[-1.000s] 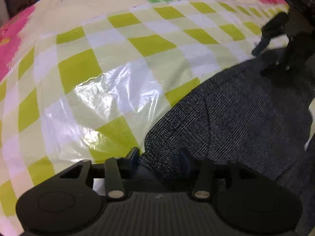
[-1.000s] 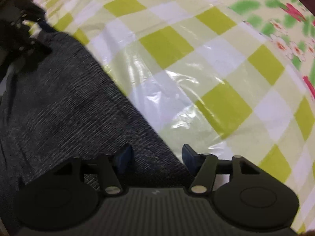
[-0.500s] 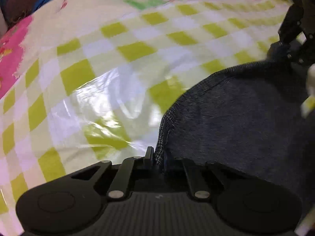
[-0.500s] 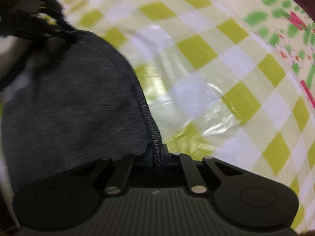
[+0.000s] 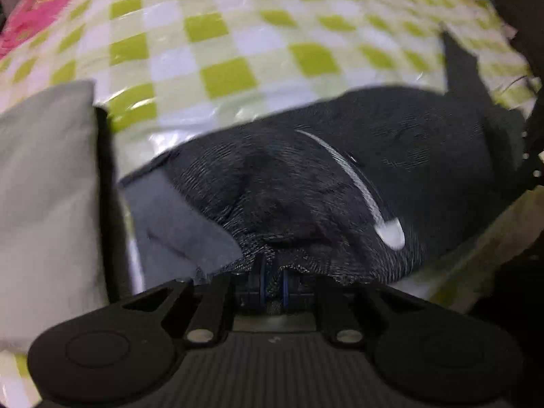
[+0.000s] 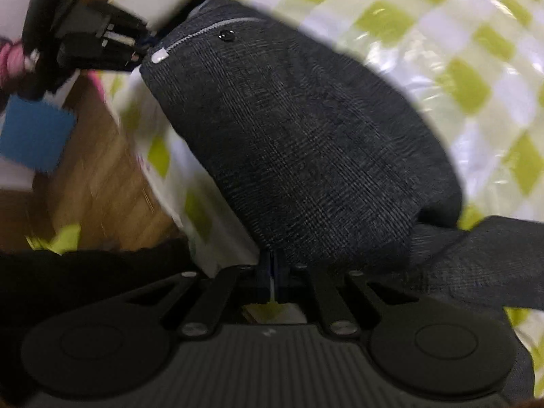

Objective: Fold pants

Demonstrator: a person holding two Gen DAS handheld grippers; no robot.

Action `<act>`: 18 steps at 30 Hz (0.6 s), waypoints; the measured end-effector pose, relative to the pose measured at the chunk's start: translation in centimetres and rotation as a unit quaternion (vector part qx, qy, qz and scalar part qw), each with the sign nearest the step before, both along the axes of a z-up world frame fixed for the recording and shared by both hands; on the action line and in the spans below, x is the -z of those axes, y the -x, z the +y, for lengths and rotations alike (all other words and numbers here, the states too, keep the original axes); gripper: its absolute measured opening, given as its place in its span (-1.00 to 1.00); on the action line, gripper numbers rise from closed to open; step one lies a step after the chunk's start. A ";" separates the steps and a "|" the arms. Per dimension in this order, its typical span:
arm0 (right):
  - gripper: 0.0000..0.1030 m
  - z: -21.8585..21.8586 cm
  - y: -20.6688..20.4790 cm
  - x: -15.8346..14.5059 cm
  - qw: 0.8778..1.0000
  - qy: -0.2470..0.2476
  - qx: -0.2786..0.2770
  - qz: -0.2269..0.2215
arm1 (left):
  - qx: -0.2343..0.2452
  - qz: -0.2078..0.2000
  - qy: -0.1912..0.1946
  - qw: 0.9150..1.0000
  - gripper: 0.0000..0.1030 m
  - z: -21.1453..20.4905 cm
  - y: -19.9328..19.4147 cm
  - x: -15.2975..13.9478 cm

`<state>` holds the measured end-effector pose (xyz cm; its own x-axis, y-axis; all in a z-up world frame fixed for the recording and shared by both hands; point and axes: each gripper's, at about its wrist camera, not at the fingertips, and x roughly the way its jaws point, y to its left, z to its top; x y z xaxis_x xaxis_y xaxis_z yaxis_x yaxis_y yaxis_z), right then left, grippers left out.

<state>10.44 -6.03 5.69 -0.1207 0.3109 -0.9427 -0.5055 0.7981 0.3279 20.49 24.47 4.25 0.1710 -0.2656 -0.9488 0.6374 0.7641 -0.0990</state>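
Pants [image 5: 340, 176], dark grey and finely checked, hang bunched between the two grippers above the green-and-white checked plastic cover [image 5: 221, 40] of the table. At the far left of the left wrist view lies a pale grey cloth [image 5: 44, 187], with a flat grey piece just beside it under the lifted fabric. The left gripper [image 5: 272, 284] is clenched on a hem edge of the pants, the cloth pinched between its blue-edged pads. Further right in that view a zipper [image 5: 357, 176] runs across the bulge of fabric, ending in a pale pull tab.

In the right wrist view the left gripper shows at upper left, close to that zipper end. The right gripper [image 6: 273, 280] has its jaws pressed tight together on another edge of the pants, and to its right a loose dark fold [image 6: 493, 261] trails over the cover.

Both views are smeared (the hands seem to be in quick motion), and that is my worry. The grips look shallow, at the very edge, so a fast sweep could pull the hem free of one gripper. The slack middle could land crumpled instead of flat. The trailing fold might drag and skew the crease, or the pants could slide on the slick plastic towards the table edge.
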 end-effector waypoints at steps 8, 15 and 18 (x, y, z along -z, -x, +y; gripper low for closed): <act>-0.92 2.7 1.1 3.8 0.998 0.037 -0.038 -0.037 | -0.055 -0.131 -0.046 0.989 -0.40 -0.4 2.1 -0.3; -0.92 2.2 1.6 0.8 0.998 0.018 -0.001 -0.064 | -0.070 -0.279 -0.096 0.953 -0.27 0.4 4.1 -2.0; -0.84 3.1 2.4 3.5 0.998 0.039 -0.017 -0.045 | -0.072 -0.210 -0.159 0.962 -0.28 1.2 4.3 2.3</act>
